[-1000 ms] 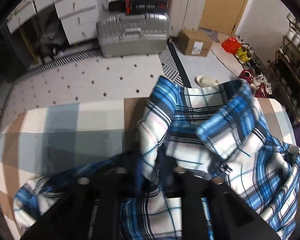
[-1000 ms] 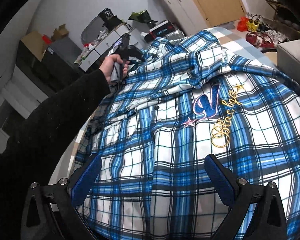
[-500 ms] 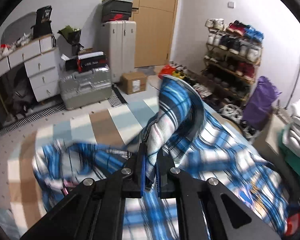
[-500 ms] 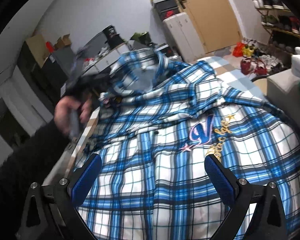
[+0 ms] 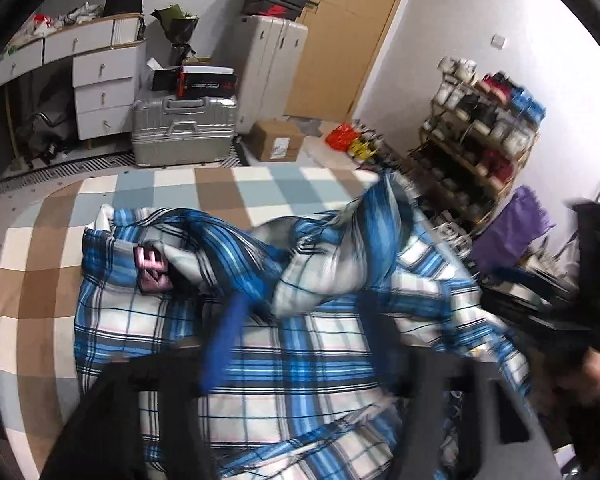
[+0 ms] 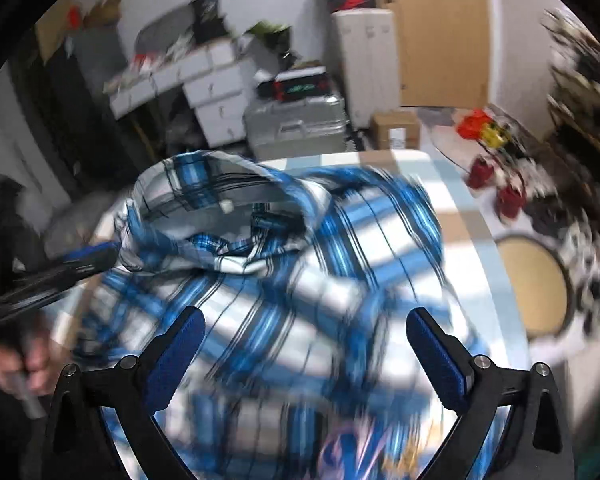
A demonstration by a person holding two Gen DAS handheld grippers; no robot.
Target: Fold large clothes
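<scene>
A blue and white plaid shirt [image 5: 148, 320] lies bunched on a bed with a brown, blue and white checked cover [image 5: 40, 280]. My left gripper [image 5: 300, 336] hovers over it, blurred. Its jaws are opening, and a fold of cloth [image 5: 340, 264] drops loose just beyond the fingertips with no pad pressing on it. My right gripper [image 6: 306, 352] stands wide open above the shirt [image 6: 300, 264], nothing between its blue pads [image 6: 176, 356]. The right wrist view shows a hand holding the left gripper [image 6: 60, 268] at the shirt's left edge. The right gripper [image 5: 540, 292] shows blurred at the right of the left wrist view.
Beyond the bed stand a silver suitcase [image 5: 184, 132], a cardboard box [image 5: 276, 140], white drawers [image 5: 104, 96] and a tall white case [image 5: 272, 72]. A shoe rack [image 5: 480, 140] lines the right wall. A round stool [image 6: 532, 284] sits at the bed's right side.
The left gripper lifted a fold of the shirt up and across while shut on it, then its jaws parted and the fold fell. The right gripper swung across the shirt, still open.
</scene>
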